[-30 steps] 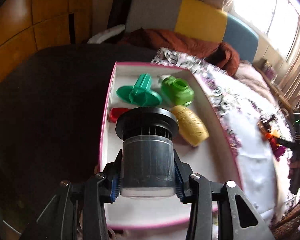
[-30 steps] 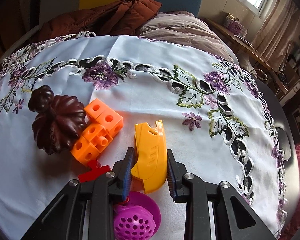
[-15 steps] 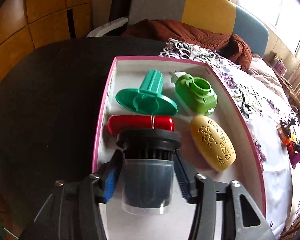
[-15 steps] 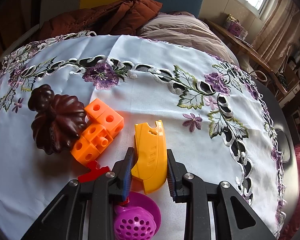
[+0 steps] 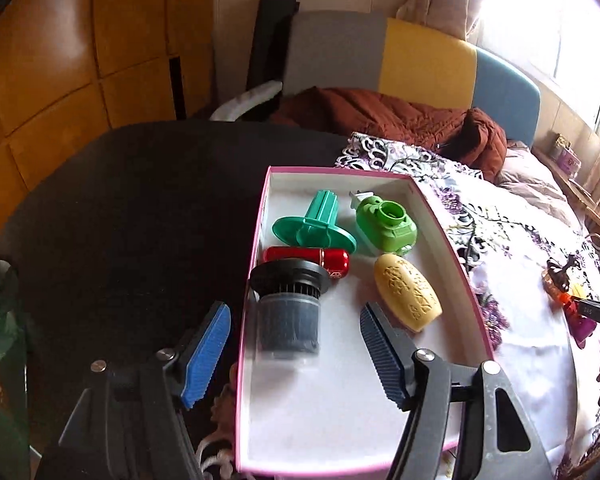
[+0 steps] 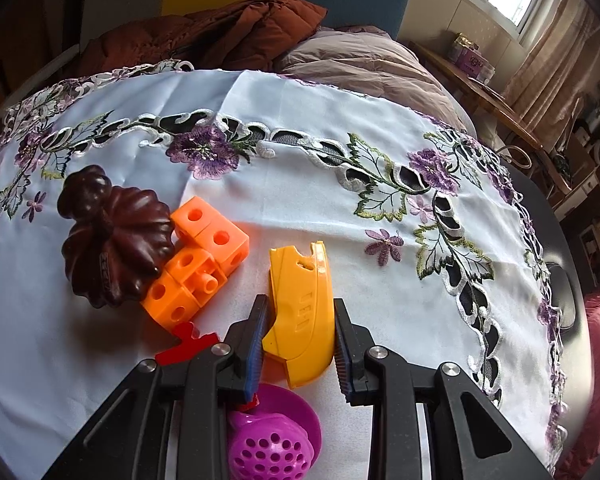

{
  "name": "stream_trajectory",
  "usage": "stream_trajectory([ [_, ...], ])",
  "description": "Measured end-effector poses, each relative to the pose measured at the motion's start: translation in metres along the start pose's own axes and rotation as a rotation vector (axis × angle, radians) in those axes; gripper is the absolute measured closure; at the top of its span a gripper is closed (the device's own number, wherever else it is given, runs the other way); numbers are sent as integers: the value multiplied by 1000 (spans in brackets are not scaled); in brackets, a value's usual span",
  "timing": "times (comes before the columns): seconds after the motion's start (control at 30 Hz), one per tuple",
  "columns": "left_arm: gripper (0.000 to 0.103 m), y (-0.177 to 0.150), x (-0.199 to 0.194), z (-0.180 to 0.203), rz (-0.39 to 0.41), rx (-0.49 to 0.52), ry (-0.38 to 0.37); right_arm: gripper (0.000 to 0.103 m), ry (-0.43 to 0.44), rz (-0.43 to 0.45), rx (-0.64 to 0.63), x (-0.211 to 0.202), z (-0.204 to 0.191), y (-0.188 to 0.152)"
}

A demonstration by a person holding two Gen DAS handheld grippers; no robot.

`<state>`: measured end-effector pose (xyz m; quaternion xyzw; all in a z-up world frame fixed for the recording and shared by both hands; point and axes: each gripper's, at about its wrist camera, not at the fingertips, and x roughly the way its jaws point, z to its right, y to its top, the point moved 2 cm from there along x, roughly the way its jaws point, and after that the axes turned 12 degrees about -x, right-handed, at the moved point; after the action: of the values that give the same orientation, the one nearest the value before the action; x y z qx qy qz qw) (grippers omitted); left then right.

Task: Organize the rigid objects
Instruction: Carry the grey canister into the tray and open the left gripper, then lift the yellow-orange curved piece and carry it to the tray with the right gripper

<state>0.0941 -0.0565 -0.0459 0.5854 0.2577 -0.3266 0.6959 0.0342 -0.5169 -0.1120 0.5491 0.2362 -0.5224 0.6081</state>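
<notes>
A pink-rimmed white box (image 5: pixel 256 240) holds a teal funnel-shaped piece (image 5: pixel 314 226), a green plug-in piece (image 5: pixel 386 224), a red tube (image 5: pixel 306 258), a yellow oval piece (image 5: pixel 406 298) and a dark grey cylinder with a black cap (image 5: pixel 288 308) lying by the left wall. My left gripper (image 5: pixel 296 352) is open, its fingers on either side of and just behind the cylinder, not touching it. My right gripper (image 6: pixel 298 338) is shut on a curved yellow plastic piece (image 6: pixel 300 304) just above the tablecloth.
On the embroidered white tablecloth (image 6: pixel 340 184) lie a dark brown pumpkin-shaped piece (image 6: pixel 112 236), orange blocks (image 6: pixel 198 256), a red piece (image 6: pixel 188 342) and a purple perforated strainer (image 6: pixel 274 440). The box sits on a dark round table (image 5: pixel 120 208). A sofa with a brown jacket (image 5: pixel 380 116) stands behind.
My left gripper opened and let go of the dark cylinder, which now lies in the box, and drew back a little. The right gripper and its yellow piece have not moved.
</notes>
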Motion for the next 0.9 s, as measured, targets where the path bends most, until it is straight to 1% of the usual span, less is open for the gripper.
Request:
stream_trajectory([
  [0.1, 35, -5, -13, 1, 20, -9, 1, 73, 1, 0, 3, 0, 0, 0],
  [0.3, 34, -14, -30, 3, 33, -2, -6, 73, 5, -2, 19, -1, 2, 0],
  [0.7, 34, -26, -41, 6, 29, 14, -14, 73, 26, -5, 63, -4, 7, -1],
  [0.9, 34, -29, -43, 7, 27, 19, -11, 73, 25, 8, 102, -7, 14, -1],
])
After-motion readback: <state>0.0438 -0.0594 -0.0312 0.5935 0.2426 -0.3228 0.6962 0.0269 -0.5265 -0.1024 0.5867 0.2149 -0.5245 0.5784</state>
